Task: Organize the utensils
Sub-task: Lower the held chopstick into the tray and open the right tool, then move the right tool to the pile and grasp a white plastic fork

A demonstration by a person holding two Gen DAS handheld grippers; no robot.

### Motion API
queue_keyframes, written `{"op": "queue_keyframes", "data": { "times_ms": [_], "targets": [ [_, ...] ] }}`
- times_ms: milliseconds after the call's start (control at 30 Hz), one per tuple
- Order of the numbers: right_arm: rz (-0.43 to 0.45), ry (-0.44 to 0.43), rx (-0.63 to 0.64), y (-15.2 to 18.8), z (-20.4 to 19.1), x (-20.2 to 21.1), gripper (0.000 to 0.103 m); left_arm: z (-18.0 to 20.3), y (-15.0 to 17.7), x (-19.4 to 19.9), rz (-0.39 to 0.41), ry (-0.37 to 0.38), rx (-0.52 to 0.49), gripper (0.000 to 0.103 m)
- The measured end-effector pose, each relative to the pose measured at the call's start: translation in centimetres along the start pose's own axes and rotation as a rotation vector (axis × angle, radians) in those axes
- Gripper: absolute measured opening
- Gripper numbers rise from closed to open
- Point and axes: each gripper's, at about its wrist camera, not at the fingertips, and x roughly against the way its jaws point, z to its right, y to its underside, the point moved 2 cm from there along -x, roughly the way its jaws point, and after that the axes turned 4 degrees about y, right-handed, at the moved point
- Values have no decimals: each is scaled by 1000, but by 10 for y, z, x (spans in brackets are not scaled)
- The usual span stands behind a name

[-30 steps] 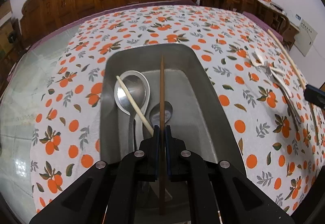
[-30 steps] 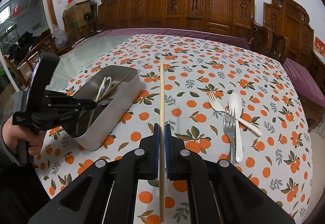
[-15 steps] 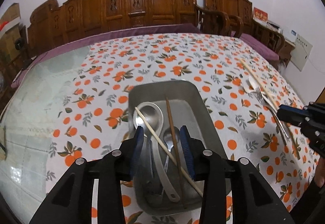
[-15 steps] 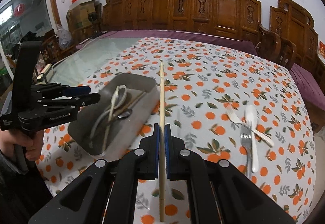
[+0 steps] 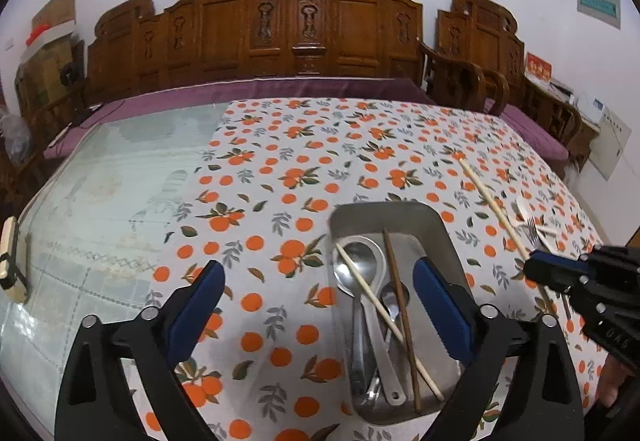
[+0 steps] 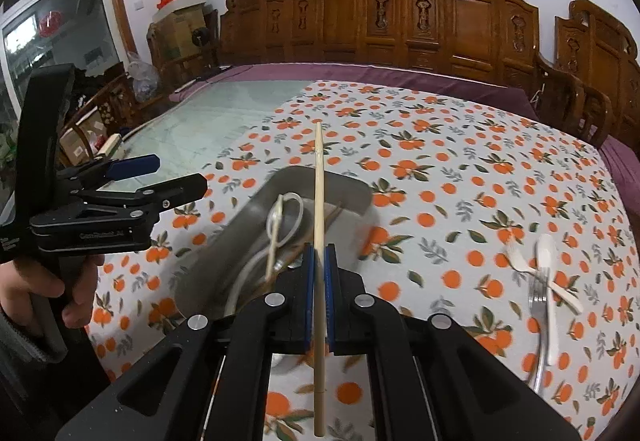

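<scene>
A metal tray [image 5: 384, 207] on the orange-print cloth holds a brown chopstick [image 5: 401, 321], a pale chopstick [image 5: 376, 301] and steel spoons [image 5: 352, 265]. My left gripper [image 5: 318, 277] hovers above the tray's near left side. Its jaws are opening wide and nothing is between them. My right gripper [image 6: 319, 255] is shut on a second pale chopstick [image 6: 319, 181], which points forward over the tray [image 6: 344, 181]. In the left wrist view that gripper [image 5: 536, 269] comes in from the right with the chopstick [image 5: 490, 199]. The right wrist view shows the left gripper [image 6: 180, 173] at the left, held by a hand.
A steel fork [image 6: 538, 293] and a white plastic spoon [image 6: 549, 261] and fork [image 6: 520, 261] lie on the cloth to the right. Bare glass tabletop [image 5: 104, 201] lies left of the cloth. Carved wooden chairs [image 5: 304, 25] line the far side.
My left gripper let the brown chopstick drop into the tray, opened wide and drew back and up. My right gripper carried its pale chopstick left, over the tray.
</scene>
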Motion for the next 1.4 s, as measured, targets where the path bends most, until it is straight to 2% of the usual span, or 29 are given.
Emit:
{"op": "queue_keyframes", "data": {
  "times_ms": [300, 533, 667, 867, 1033, 1200, 1400],
  "targets": [
    [-7, -43, -57, -13, -21, -25, 6, -28, -5, 12, 26, -23, 53, 93],
    [-8, -32, -92, -20, -27, -46, 6, -39, -6, 14, 28, -32, 71, 93],
    [-29, -4, -106, -14, -28, -65, 6, -38, -6, 13, 23, -30, 68, 93],
    [-78, -6, -135, 0, -25, -86, 6, -34, -4, 10, 16, -30, 58, 93],
    [-92, -14, -134, 8, -25, -85, 6, -30, -3, 9, 10, -28, 48, 93],
    [-65, -12, -102, 7, -22, -70, 7, -19, -3, 6, 6, -15, 36, 93],
    [-67, -54, -106, 0, -7, -59, 7, 1, -3, 3, 5, -6, -2, 93]
  ]
}}
